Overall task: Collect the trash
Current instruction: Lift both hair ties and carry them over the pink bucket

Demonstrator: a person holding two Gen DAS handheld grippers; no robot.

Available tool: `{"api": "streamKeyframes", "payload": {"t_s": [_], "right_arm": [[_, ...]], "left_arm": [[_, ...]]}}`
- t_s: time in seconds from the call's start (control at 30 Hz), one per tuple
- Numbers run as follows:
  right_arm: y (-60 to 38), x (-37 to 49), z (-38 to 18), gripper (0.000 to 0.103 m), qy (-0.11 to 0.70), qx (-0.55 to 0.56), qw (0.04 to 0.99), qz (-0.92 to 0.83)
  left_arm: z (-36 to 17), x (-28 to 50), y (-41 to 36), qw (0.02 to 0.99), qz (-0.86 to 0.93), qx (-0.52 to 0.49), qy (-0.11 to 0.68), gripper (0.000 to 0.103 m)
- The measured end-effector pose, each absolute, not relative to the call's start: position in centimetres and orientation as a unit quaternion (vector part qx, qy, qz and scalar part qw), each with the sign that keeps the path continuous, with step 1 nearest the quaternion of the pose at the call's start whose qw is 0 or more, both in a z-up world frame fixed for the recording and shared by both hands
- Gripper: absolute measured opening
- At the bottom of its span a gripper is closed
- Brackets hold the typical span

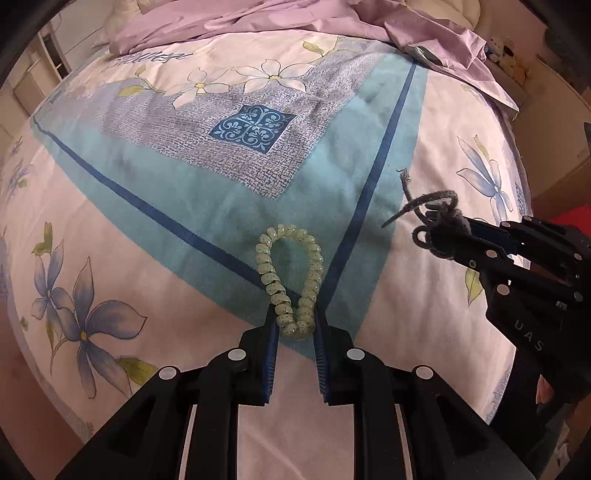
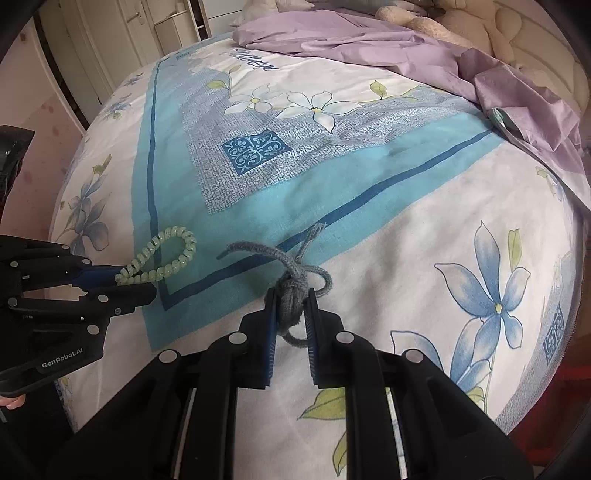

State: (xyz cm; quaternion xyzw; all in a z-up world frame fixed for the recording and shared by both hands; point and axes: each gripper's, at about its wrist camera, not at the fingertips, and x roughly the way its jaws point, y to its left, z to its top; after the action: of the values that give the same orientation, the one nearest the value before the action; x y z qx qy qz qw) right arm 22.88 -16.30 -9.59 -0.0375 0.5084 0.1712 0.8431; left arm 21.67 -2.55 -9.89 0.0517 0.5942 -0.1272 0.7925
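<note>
Holding two small scraps above the bed (image 1: 207,192), one in each tool. Left gripper (image 1: 295,314) clamped on the near end of a pale green coil hair tie (image 1: 291,273), pads pinching the two strands together while the rest of the loop stands out forward over the teal band of the floral sheet (image 2: 369,258). Right gripper (image 2: 291,306) clamped on the knot of a grey cord (image 2: 291,295), loose ends and a small loop spilling out past the jaws. Both pieces probably very light and of no risk to break; more likely to slip than to weigh anything down. Coil hair tie springy and smooth, apt to squirm or pop sideways out of a loose pinch, so best kept gripped across both strands as now, well inside the pads rather than at the tips. Grey cord soft, limp and fuzzy, good friction, with the knot as the one bulky part worth gripping; dangling tails liable to snag on the crumpled lilac bedding (image 1: 258,22) if swung low. No bin or bag visible in either view, so destination cannot be told.
</note>
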Motion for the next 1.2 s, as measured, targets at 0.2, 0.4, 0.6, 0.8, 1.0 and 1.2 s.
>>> {"api": "streamKeyframes", "payload": {"t_s": [0.2,0.4,0.6,0.8,1.0,1.2], "right_arm": [[-17.5,19.3,-7.7,0.014,0.503,-0.032,0.846,0.173],[-18.9,15.4,-6.2,0.014,0.503,-0.024,0.847,0.172],[-20.6,11.1,-4.6,0.014,0.501,-0.029,0.849,0.167],[-23.6,7.6,-3.1,0.014,0.497,-0.022,0.856,0.144],[-27.0,4.7,-2.2,0.014,0.494,-0.011,0.861,0.119],[-30.6,2.5,-1.6,0.014,0.490,0.003,0.867,0.089]], "left_arm": [[-8.3,18.6,-3.2,0.795,-0.128,0.052,0.591,0.019],[-6.6,15.1,-4.7,0.798,-0.133,0.067,0.584,0.019],[-5.1,11.2,-7.1,0.797,-0.147,0.085,0.579,0.019],[-4.1,8.2,-9.8,0.794,-0.166,0.099,0.577,0.019],[-3.0,6.0,-13.0,0.791,-0.187,0.116,0.570,0.019],[-2.1,4.7,-16.2,0.788,-0.210,0.134,0.563,0.019]]}}
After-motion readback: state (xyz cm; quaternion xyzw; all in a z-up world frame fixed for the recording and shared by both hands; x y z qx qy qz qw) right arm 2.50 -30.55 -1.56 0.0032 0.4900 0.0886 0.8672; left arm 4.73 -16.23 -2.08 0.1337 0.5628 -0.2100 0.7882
